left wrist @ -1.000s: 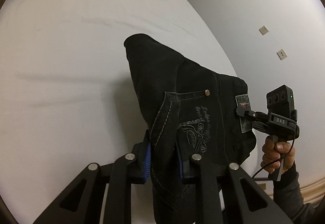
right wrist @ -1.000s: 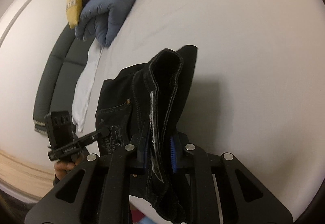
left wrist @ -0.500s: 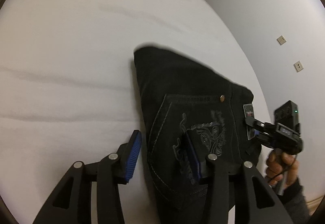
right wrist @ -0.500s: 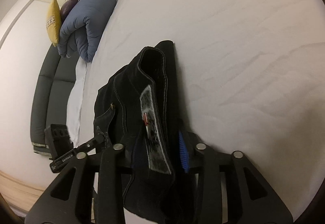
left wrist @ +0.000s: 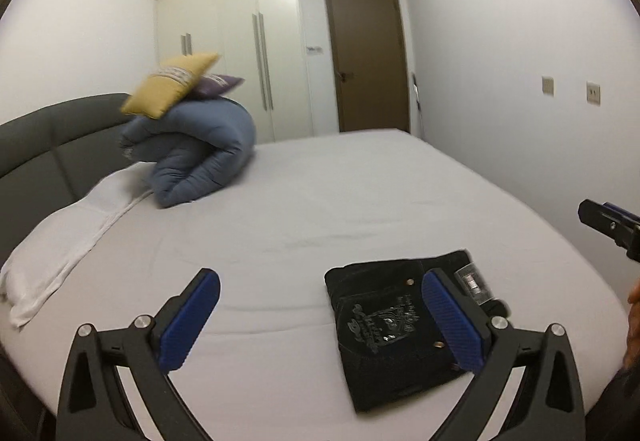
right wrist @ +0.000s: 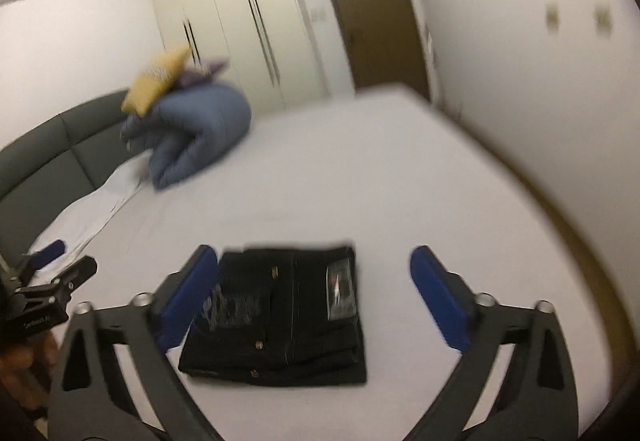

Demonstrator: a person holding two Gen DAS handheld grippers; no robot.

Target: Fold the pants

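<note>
Pants (right wrist: 280, 311) lie folded in a compact black stack on the near part of the bed (left wrist: 360, 193), both left gripper (left wrist: 320, 315) and right gripper (right wrist: 314, 291) having just spread wide, nothing pinched; best withdraw clear without snagging the stack.

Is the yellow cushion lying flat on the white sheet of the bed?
No. The yellow cushion sits on top of the rolled blue duvet, well above the sheet.

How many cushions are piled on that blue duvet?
2. A yellow cushion lies on top of the rolled duvet by the headboard; a purple cushion sits just behind it, mostly covered. More could be hidden behind the roll.
</note>
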